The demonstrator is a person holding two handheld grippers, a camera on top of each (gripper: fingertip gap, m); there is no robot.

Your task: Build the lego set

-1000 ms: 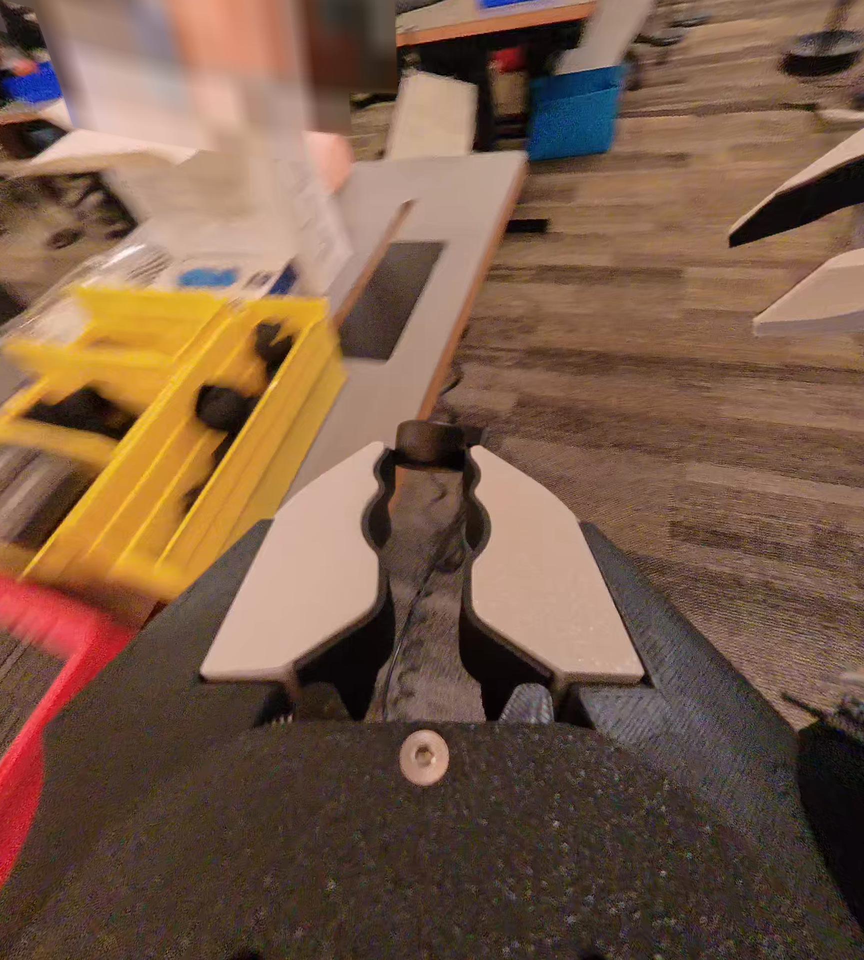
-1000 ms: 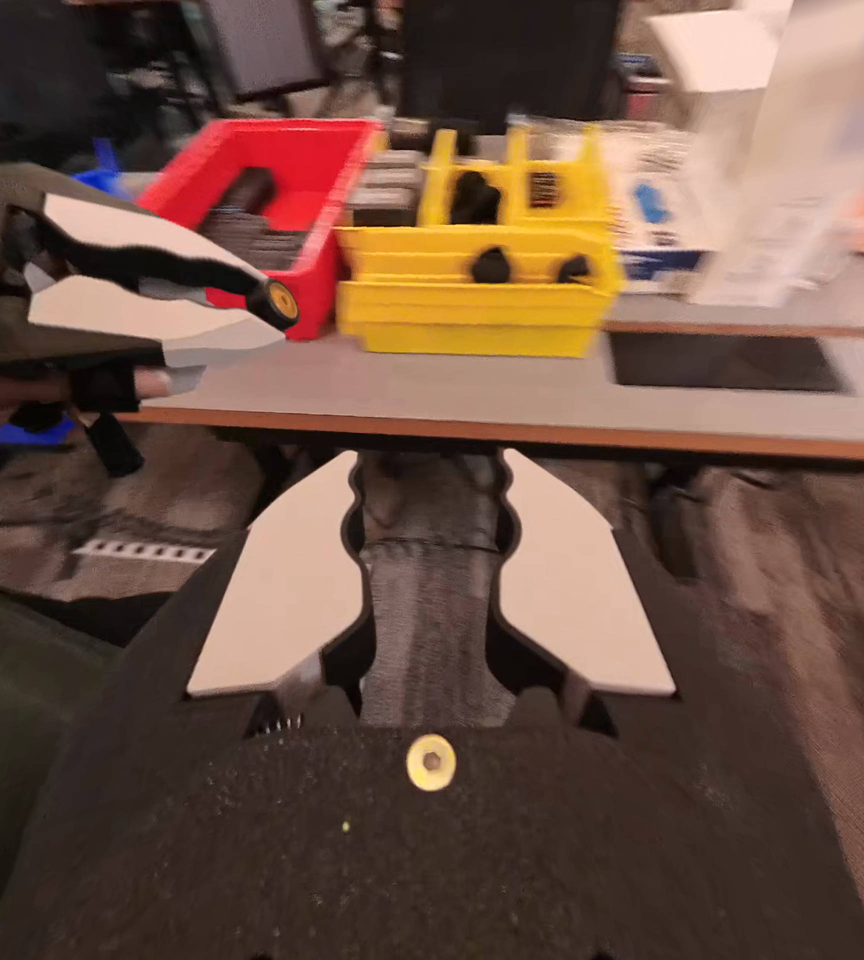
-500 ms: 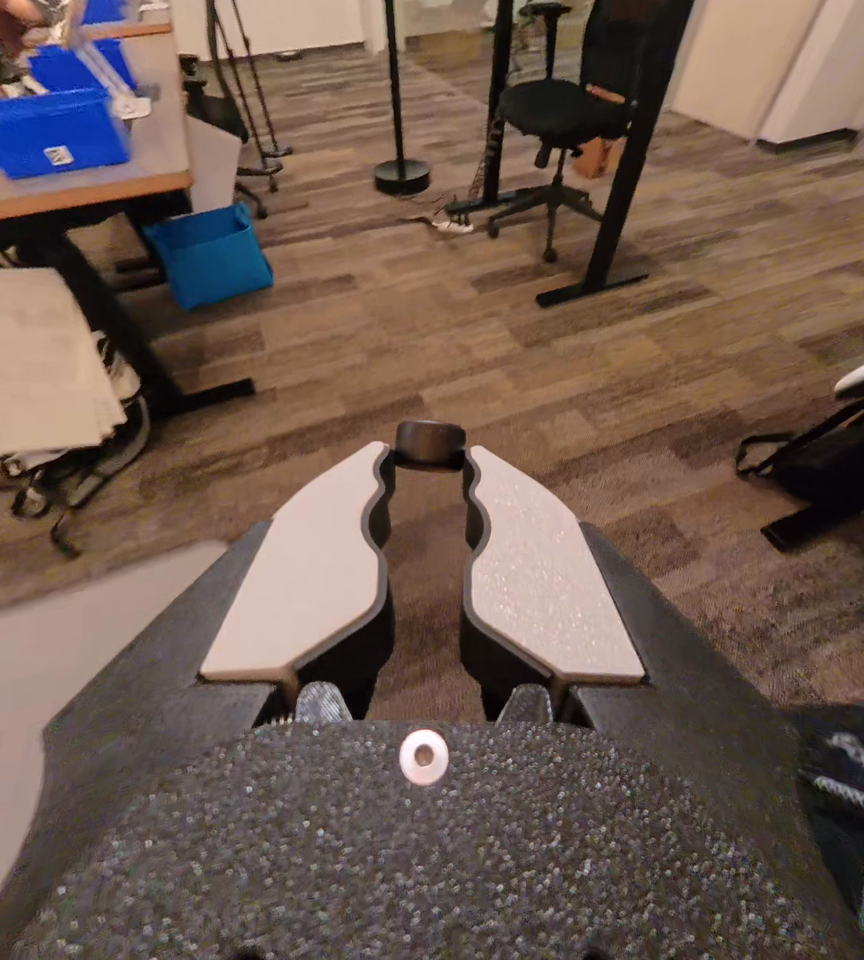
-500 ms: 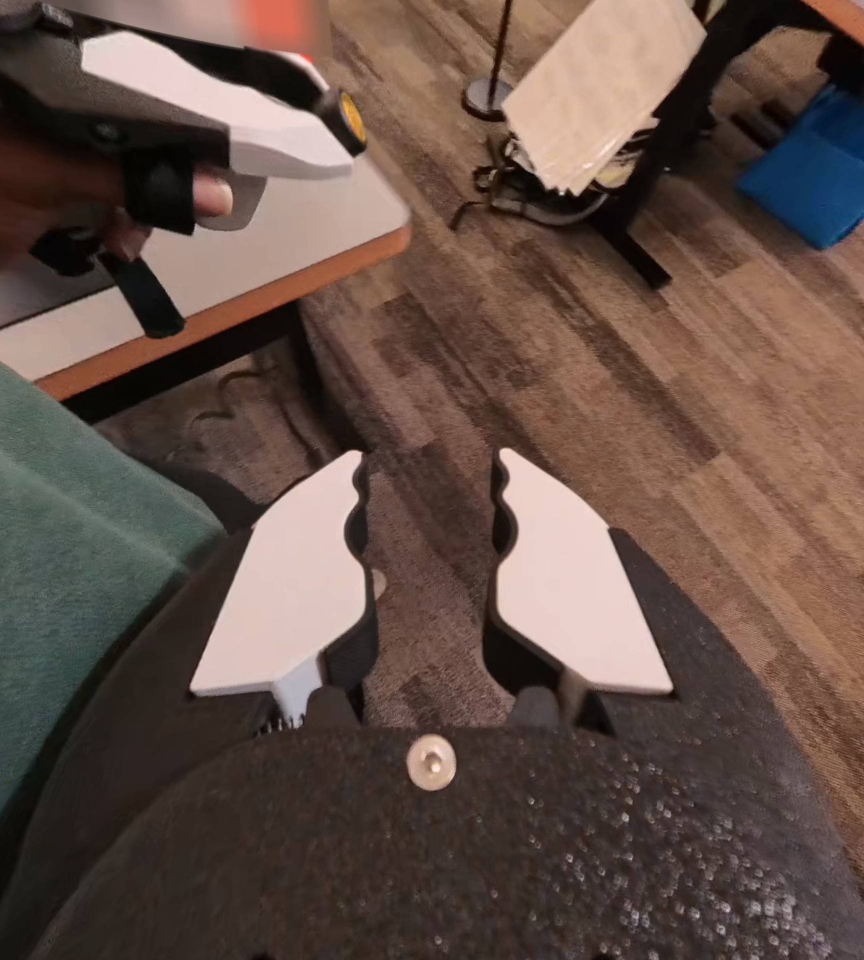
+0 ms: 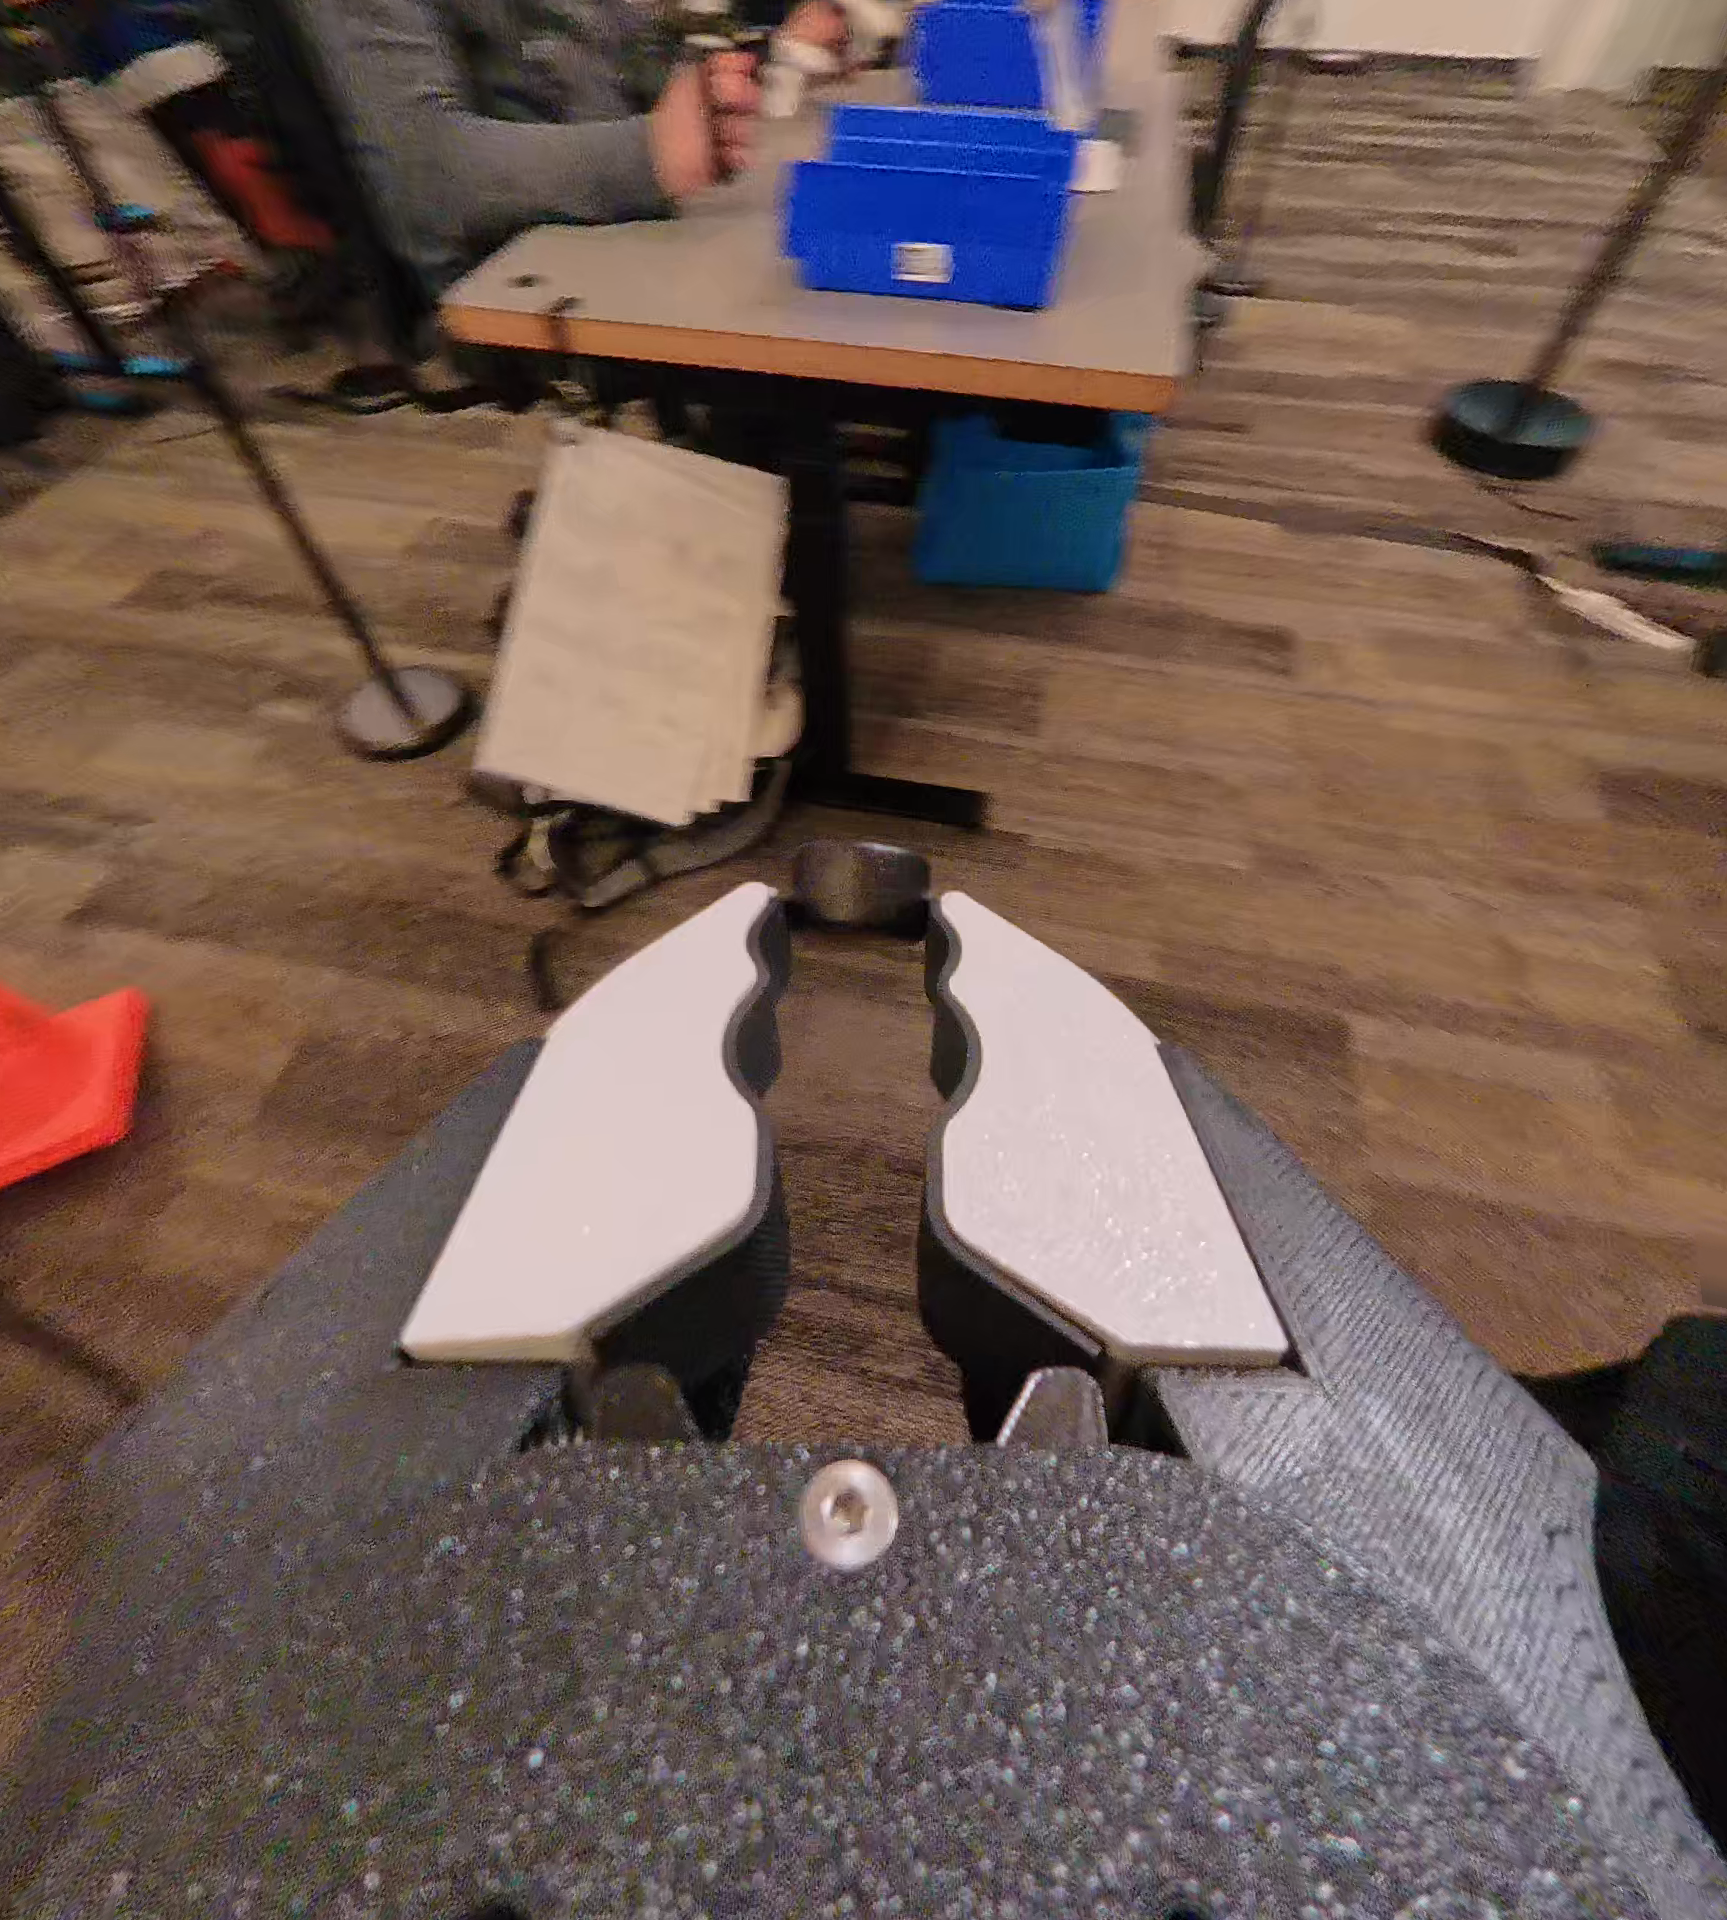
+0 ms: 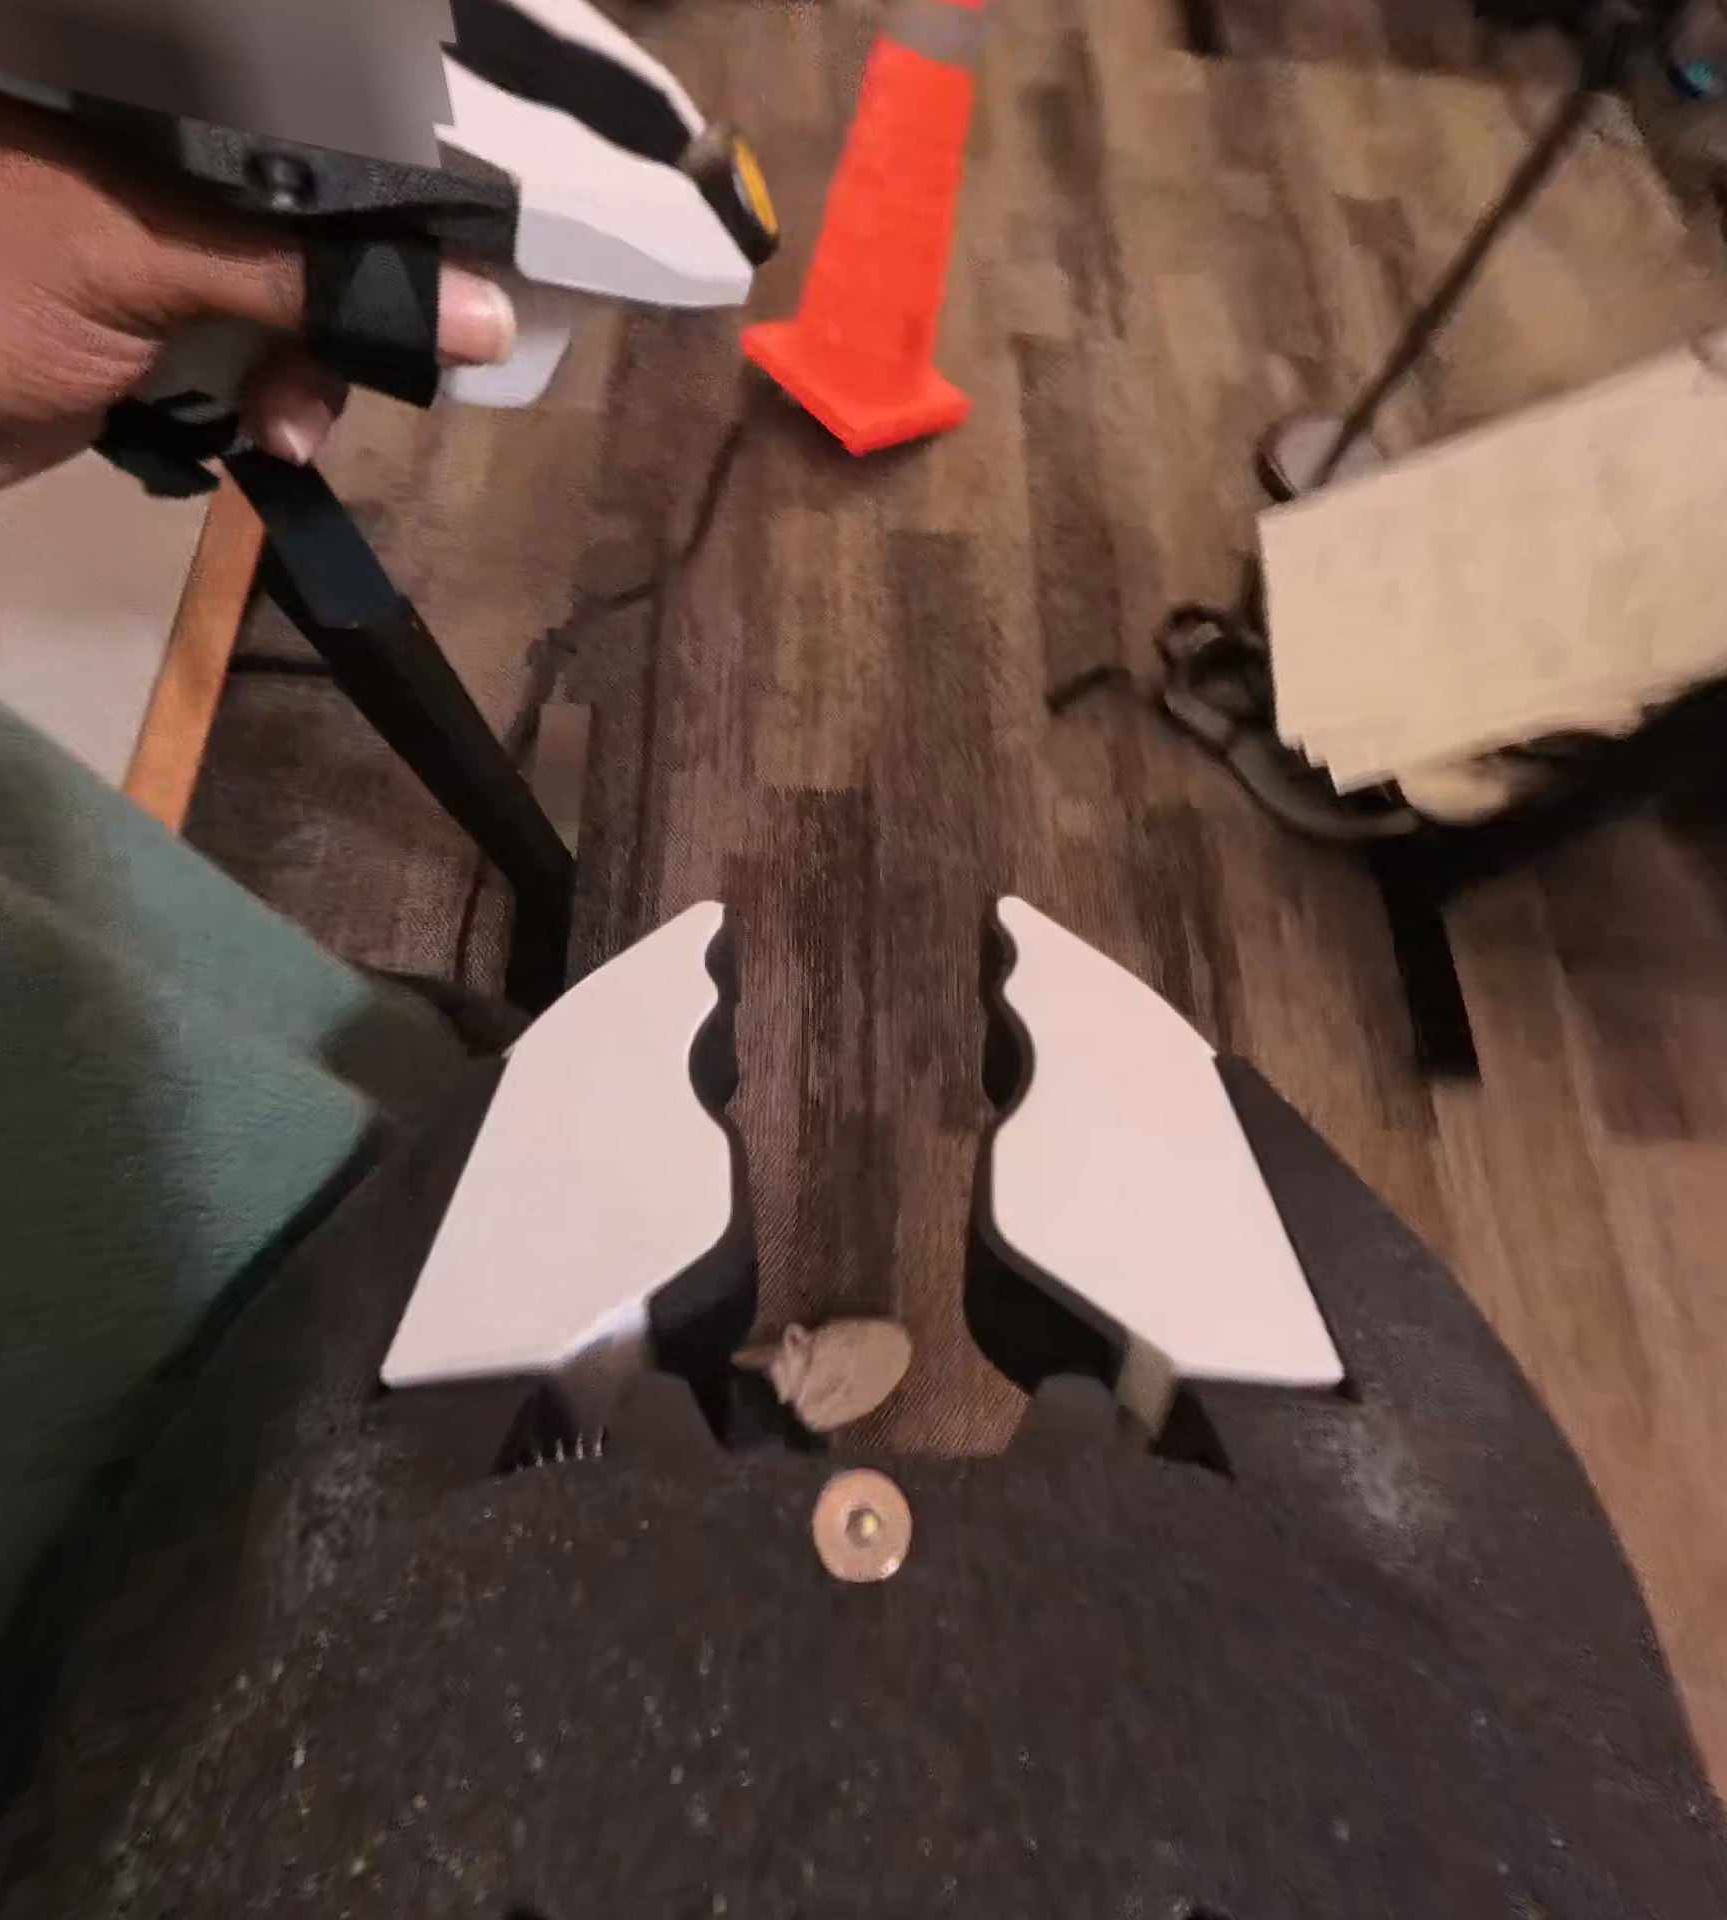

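My left gripper [image 5: 857, 914] has its fingers pinched on a small black round lego wheel piece [image 5: 859, 881], caught right at the tips; in the right wrist view its far face shows yellow. My right gripper [image 6: 859, 920] carries nothing, its fingers standing well apart with only the floor between them. In that same view my left hand [image 6: 111, 312] sits high at the left, wrapped around the other tool.

Both cameras look away from my work table; only a grey corner with an orange-brown edge [image 6: 194, 644] shows at the left of the right wrist view. I judge the step in hand to be carrying the wheel to wherever it joins the build. No other set parts are in view, so I cannot tell how far along the build is. To do it well I should keep the squeeze even, since the piece is held by little more than its rim, swing back toward the table slowly, and bring the empty fingers in to steady the part that receives it before pressing.

The floor is brown wood-look planking [image 5: 1358, 935]. An orange traffic cone [image 6: 890, 208] lies on it. Farther off, a grey table [image 5: 734, 301] bears blue plastic bins [image 5: 926, 234], with a person's sleeve and hand [image 5: 693, 135] working at it, a sheaf of pale papers [image 5: 630, 623] hanging beside its leg, and black stands on round bases [image 5: 1513, 426] around.
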